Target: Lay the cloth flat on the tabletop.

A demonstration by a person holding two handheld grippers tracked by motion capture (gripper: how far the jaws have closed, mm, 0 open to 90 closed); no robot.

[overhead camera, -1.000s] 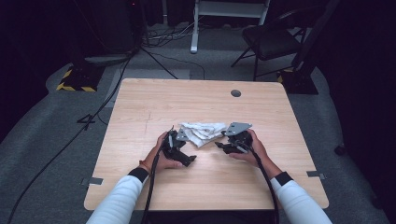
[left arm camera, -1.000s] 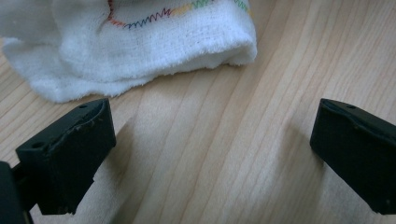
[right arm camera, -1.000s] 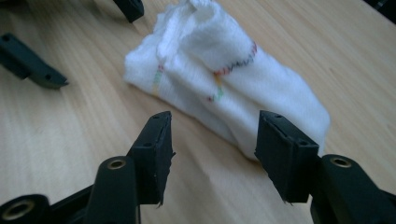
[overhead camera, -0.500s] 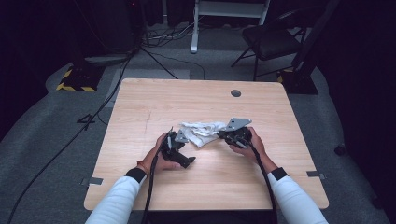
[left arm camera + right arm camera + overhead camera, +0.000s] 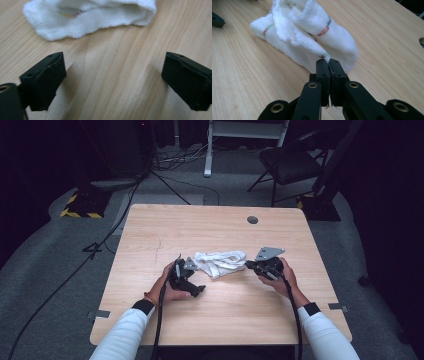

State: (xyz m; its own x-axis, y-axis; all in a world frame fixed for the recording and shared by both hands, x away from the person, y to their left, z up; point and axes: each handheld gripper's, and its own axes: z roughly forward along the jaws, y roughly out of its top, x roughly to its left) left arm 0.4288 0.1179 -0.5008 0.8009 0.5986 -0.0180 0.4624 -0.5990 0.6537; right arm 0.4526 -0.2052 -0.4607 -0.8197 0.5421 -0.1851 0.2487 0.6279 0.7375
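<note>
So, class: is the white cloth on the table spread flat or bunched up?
Bunched up. The white cloth lies in a crumpled heap of folds on the table, one corner pinched in the right gripper.

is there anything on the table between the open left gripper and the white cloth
Nothing visible does. In the left gripper view, only bare wooden table lies between the left gripper, jaws wide apart, and the near edge of the white cloth. The right gripper is already shut on a corner of the cloth's far end.
</note>
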